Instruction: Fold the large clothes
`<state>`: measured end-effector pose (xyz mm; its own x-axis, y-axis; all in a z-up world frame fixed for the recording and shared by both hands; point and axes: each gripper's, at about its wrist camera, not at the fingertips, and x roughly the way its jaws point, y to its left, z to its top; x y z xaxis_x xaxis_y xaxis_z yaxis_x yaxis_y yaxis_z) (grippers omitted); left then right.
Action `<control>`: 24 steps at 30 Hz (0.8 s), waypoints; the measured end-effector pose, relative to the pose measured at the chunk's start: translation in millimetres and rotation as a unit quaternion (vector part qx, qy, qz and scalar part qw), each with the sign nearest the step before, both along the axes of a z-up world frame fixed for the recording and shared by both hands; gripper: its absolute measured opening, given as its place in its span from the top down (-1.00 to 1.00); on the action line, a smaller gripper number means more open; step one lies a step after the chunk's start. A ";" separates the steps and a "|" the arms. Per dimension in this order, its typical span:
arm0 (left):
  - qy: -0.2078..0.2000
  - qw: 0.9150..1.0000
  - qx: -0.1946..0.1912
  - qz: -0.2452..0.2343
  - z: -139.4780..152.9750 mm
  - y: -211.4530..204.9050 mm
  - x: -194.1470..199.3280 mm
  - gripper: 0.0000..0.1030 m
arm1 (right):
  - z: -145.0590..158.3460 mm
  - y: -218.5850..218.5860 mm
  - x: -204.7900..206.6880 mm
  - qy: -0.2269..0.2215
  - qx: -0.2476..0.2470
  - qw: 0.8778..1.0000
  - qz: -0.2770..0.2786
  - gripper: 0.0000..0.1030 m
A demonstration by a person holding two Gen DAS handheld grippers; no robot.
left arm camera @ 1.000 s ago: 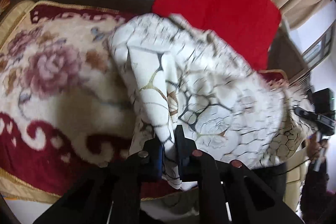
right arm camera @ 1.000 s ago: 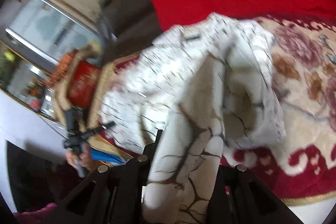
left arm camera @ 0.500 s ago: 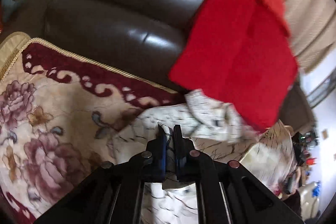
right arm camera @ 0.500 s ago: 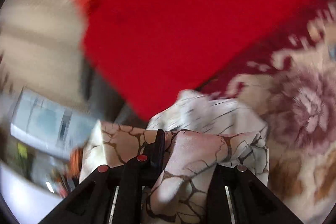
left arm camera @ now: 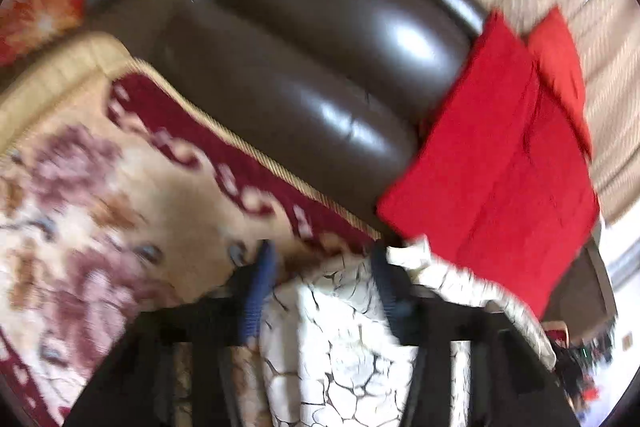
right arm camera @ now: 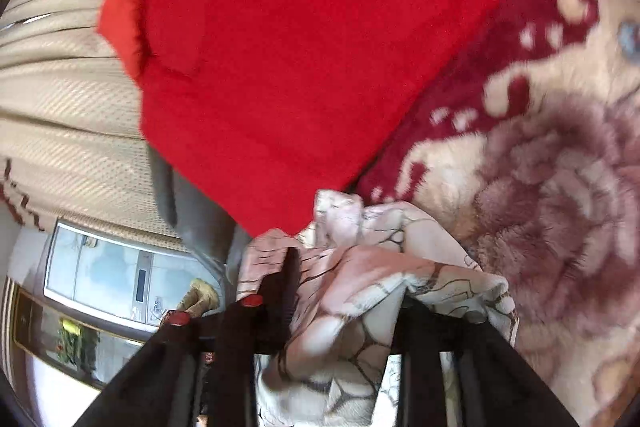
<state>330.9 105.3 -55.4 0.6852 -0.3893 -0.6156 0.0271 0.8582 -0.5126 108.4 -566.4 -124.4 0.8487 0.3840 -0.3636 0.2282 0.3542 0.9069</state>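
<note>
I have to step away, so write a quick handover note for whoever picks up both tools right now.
Left tool: open, fingers apart, the white crackle-print garment lying between them.
Right tool: appears open, garment draped over it, so grip uncertain.
Garment sits bunched on the floral blanket, against the red cloth on the sofa.
Done: no neat fold visible.
Left: flatten, fold.

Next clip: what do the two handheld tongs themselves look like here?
Both tongs are black, angular frames with strut-like arms. The left tongs carry ribbed blue pads on their fingers. The right tongs look all black, with small red round caps on the frame. No cables or sleeves show.
</note>
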 end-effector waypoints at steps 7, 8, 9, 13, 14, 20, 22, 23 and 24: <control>-0.019 0.993 0.097 -0.071 16.9 -51.3 -67.4 -0.20 | 39.7 8.7 -55.8 -0.063 -0.053 0.995 -0.051 -0.78; -0.021 0.990 0.110 -0.080 14.5 -63.9 -77.4 -0.24 | 42.3 21.1 -56.0 -0.053 -0.072 0.996 -0.028 -0.77; -0.017 0.986 0.138 -0.087 7.5 -82.5 -92.4 -0.29 | 42.5 28.6 -56.6 -0.045 -0.083 0.995 -0.013 -0.77; 0.026 0.967 0.237 -0.088 -29.2 -131.0 -113.7 -0.36 | 27.2 76.3 -55.4 0.022 -0.141 0.989 0.048 -0.34; 0.043 0.959 0.269 -0.074 -43.6 -137.6 -114.4 -0.36 | 18.9 87.0 -53.5 0.047 -0.159 0.985 0.055 -0.23; 0.018 0.947 0.317 -0.050 -79.4 -138.0 -121.3 -0.50 | -10.2 108.3 -52.0 0.146 -0.252 0.954 0.066 0.33; 0.021 0.949 0.311 -0.049 -77.9 -136.6 -118.6 -0.51 | -0.6 111.4 -57.4 0.143 -0.255 0.955 0.052 0.33; 0.022 0.951 0.305 -0.046 -76.9 -133.9 -118.5 -0.51 | 2.7 115.9 -60.2 0.129 -0.253 0.958 0.047 0.27; 0.022 0.952 0.303 -0.044 -76.8 -131.3 -118.5 -0.51 | 6.6 118.0 -64.0 0.112 -0.252 0.960 0.045 0.27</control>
